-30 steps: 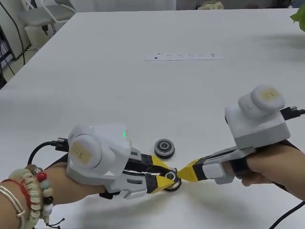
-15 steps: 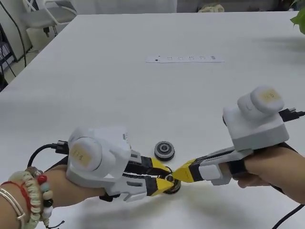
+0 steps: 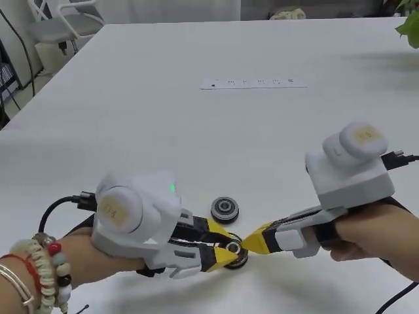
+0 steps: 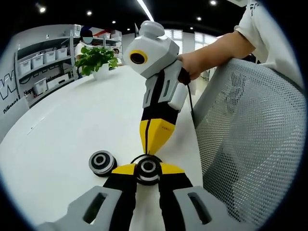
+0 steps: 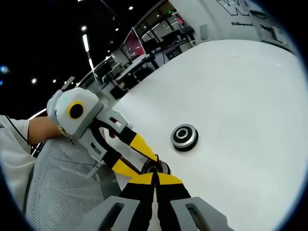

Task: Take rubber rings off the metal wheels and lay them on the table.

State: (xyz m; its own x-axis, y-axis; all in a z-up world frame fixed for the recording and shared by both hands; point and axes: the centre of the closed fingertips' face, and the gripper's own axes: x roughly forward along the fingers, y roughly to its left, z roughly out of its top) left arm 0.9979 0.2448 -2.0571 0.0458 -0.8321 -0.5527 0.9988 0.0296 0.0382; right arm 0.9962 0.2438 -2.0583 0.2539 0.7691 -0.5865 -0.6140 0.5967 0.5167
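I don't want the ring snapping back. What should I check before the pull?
1. Left gripper shut on the held wheel: ok.
2. Right gripper shut on the rubber ring, black loop at its tips: ok.
3. Ring fully off the held wheel: not ok.
4. Second wheel lies apart from both grippers: ok.
5. Bare table ahead for laying the ring: ok.
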